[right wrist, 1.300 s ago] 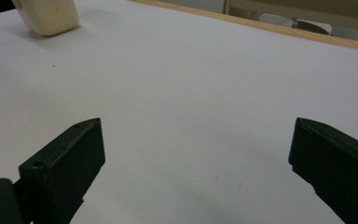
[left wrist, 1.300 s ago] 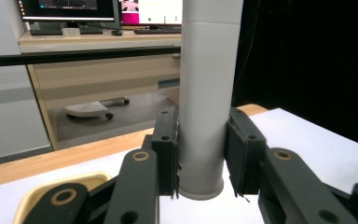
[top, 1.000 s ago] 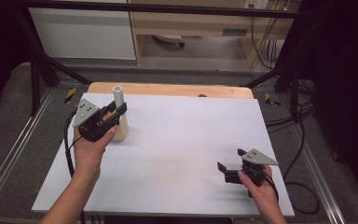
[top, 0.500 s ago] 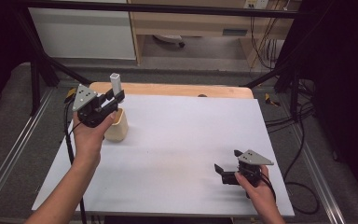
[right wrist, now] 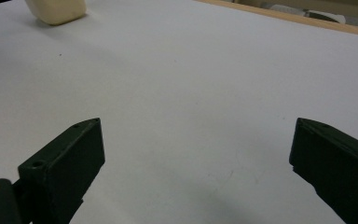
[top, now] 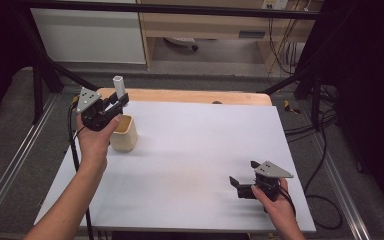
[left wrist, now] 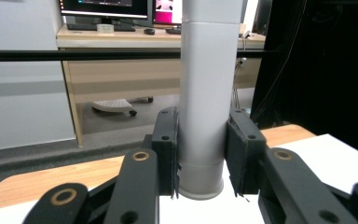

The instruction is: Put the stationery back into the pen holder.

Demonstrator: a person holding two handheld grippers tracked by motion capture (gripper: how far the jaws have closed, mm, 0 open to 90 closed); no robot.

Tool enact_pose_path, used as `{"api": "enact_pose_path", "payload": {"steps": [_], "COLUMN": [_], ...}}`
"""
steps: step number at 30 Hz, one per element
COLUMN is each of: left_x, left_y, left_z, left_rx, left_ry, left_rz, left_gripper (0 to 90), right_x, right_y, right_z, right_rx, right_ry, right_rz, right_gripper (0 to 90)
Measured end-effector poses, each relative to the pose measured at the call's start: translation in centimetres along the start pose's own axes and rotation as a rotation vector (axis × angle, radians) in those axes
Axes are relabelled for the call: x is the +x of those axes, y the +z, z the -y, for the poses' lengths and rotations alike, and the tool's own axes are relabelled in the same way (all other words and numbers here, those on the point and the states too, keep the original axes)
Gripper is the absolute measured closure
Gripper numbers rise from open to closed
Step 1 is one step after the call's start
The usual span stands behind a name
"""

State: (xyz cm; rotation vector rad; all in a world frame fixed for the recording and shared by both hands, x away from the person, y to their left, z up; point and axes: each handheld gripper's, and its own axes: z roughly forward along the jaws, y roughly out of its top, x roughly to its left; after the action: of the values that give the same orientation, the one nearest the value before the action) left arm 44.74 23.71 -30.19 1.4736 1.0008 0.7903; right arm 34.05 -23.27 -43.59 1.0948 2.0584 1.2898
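**Grey tube held upright above the cream cup**

Above the cream cup [top: 121, 132], at the far left corner of the white surface [top: 190, 150], the left tool [top: 111, 106] is clamped on a pale grey tube [top: 118, 86]. Seen from the left gripper view, both black pads press against the sides of the tube [left wrist: 205, 93], which stands upright between them with its lower rim just below the pads and its upper end running out of the top of the picture. In the high view the tube rises clear above the tool, just beyond the cup's far rim, and the hand [top: 96, 142] that carries the tool covers the cup's near left side.

Well apart from the cup, near the front right corner of the surface, the right tool [top: 245, 181] sits low with its jaws wide apart and nothing between them. Its own camera looks across bare white surface toward the cup [right wrist: 56, 11], which sits far off at the upper left.
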Motion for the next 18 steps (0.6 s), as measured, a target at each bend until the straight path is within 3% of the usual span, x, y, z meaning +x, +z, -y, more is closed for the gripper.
{"api": "enact_pose_path", "payload": {"steps": [10,18], "left_x": [1.7,2.5], "left_y": [0.5,0.3], "left_z": [2.1,2.8], "left_rx": [0.033,0.043], "left_ry": [-0.074,-0.089], "left_rz": [-0.038,-0.056], "left_gripper": [67.8,67.7], "right_x": [0.0,0.0], "right_y": [0.0,0.1], "right_z": [0.0,0.0], "right_rx": [0.005,0.012], "right_ry": [-0.003,-0.011], "right_rz": [-0.001,0.002], "right_gripper": [3.7,3.7]}}
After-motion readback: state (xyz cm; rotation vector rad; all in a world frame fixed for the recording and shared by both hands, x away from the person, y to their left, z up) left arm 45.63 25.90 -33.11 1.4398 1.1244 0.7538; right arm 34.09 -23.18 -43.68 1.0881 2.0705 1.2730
